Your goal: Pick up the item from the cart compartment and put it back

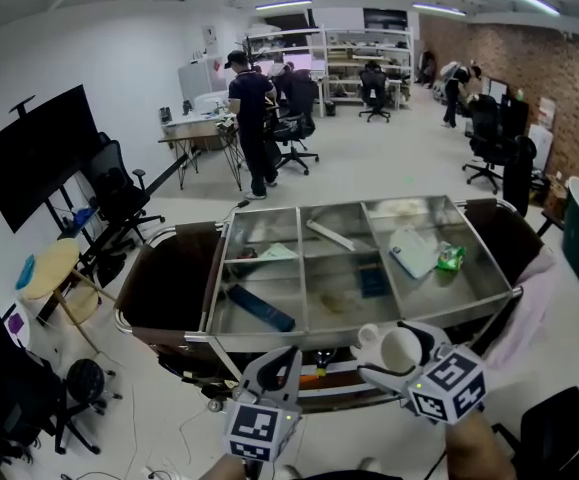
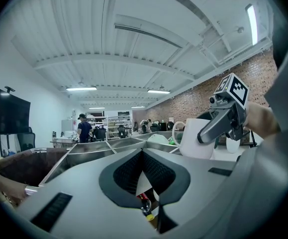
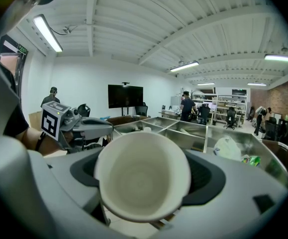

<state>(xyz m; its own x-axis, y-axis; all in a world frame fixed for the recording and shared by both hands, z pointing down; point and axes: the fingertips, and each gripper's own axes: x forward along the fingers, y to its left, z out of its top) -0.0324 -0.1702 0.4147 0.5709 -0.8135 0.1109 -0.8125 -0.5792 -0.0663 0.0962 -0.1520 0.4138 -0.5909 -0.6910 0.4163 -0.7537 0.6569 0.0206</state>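
Right gripper (image 1: 397, 360) is clamped across the body of a white mug (image 3: 143, 183), jaws spread wide around it, mouth facing back at the gripper's camera. Left gripper (image 2: 143, 156) has its jaws together with nothing between them and sits just beside the right one, low at the near side. The mug is in the air over the front rim of the cart (image 1: 269, 334), not in any compartment; its handle sticks out toward the left gripper. It looks like glazed ceramic: probably stiff, fairly heavy for its size, slick, and chippable on the steel. The grip across the round wall seems workable but could let it rotate; the handle or the rim would likely lock it better. It should be set down gently. The compartments beyond hold a blue flat item (image 1: 259, 308), a white pouch (image 1: 414, 251) and a green packet (image 1: 451, 258).
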